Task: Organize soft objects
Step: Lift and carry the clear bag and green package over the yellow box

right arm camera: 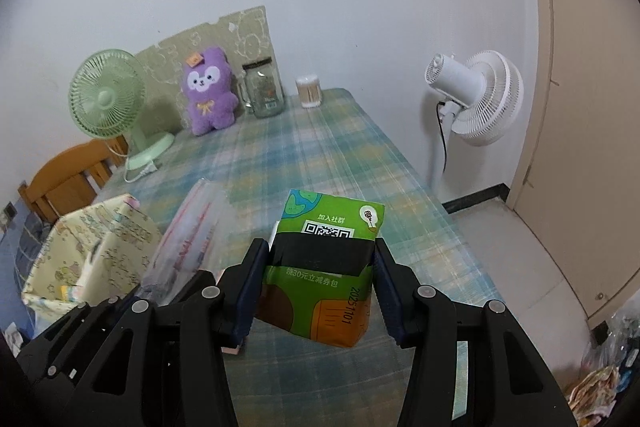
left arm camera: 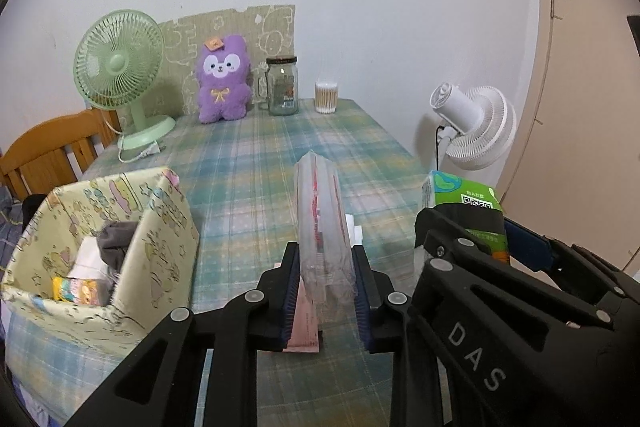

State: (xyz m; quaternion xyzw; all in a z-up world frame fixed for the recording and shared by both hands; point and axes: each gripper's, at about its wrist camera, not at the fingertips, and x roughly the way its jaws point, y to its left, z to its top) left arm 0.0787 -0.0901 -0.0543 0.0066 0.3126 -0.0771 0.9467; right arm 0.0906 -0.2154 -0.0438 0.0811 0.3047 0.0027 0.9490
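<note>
Your left gripper [left arm camera: 325, 291] is clamped on one clear packet [left arm camera: 322, 223] with red print, held on edge between both pads above the table [left arm camera: 256, 155]. Your right gripper [right arm camera: 316, 287] is clamped on one green tissue pack [right arm camera: 320, 267], a black band across its middle, gripped at both sides and also clear of the tablecloth. The two grippers sit side by side, the packet to the left of the pack.

Count on the table: one fabric bin [left arm camera: 100, 247] at the near left, open at the top. Inside it you have at least three items: something grey, something white and one small colourful pack; the exact count cannot be told. One pink flat item [left arm camera: 306, 323] lies on the cloth under your left gripper. A small white object [left arm camera: 356, 227] shows just behind the packet; what it is cannot be told.

Along the far edge: one green fan [left arm camera: 120, 67], one purple plush [left arm camera: 224, 79], one glass jar [left arm camera: 283, 85] with a dark lid, one tub of cotton swabs [left arm camera: 326, 97]. One patterned board [left arm camera: 240, 31] leans on the wall behind them.

Off the table: one white fan [right arm camera: 476, 95] on a stand at the right, one wooden chair [left arm camera: 52, 147] at the left. Fans total two.
</note>
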